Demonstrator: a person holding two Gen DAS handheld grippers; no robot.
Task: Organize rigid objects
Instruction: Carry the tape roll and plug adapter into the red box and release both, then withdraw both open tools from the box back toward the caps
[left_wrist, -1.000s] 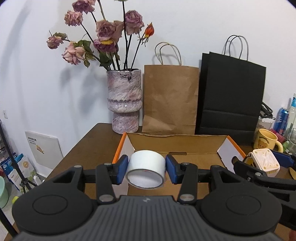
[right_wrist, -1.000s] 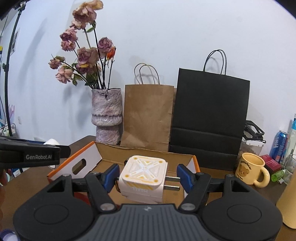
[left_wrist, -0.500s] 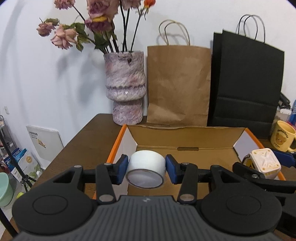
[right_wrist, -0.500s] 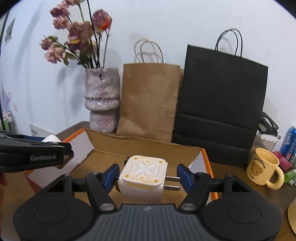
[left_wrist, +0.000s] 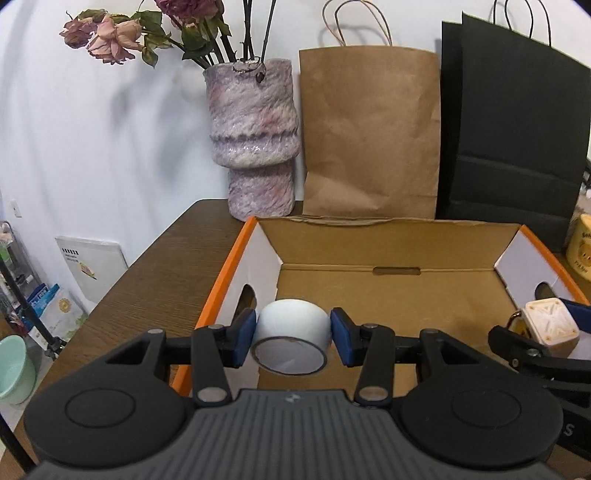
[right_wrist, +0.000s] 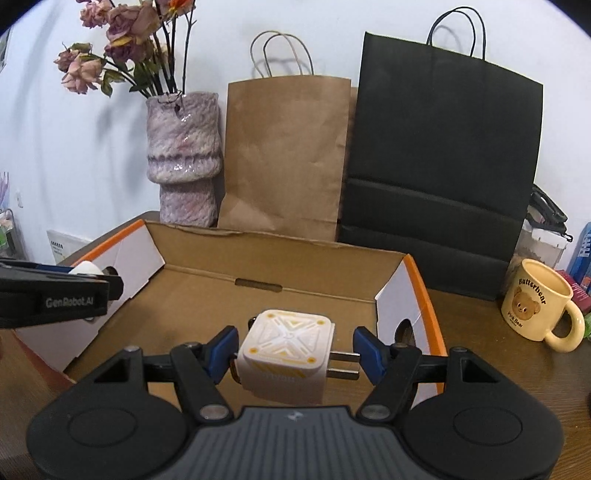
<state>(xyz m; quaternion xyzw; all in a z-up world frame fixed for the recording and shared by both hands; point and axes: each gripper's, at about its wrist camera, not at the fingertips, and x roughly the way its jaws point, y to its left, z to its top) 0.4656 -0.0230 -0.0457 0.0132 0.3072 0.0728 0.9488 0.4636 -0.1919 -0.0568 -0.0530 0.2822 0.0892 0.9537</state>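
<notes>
My left gripper (left_wrist: 292, 341) is shut on a white tape roll (left_wrist: 291, 330) and holds it over the left part of an open cardboard box (left_wrist: 399, 254) with orange edges. My right gripper (right_wrist: 291, 352) is shut on a white and yellow plug adapter (right_wrist: 286, 350), its metal prongs pointing right, over the right part of the same box (right_wrist: 280, 266). The adapter also shows at the right of the left wrist view (left_wrist: 550, 326). The left gripper's side and a bit of the tape roll (right_wrist: 85, 268) show at the left of the right wrist view.
A purple vase of dried roses (left_wrist: 255, 136), a brown paper bag (left_wrist: 369, 133) and a black paper bag (right_wrist: 443, 155) stand behind the box against the wall. A yellow bear mug (right_wrist: 535, 304) stands to the right. The wooden table's left edge (left_wrist: 147, 273) is near.
Both grippers have moved forward and down toward the box with their objects still held. The box now fills more of both views.
</notes>
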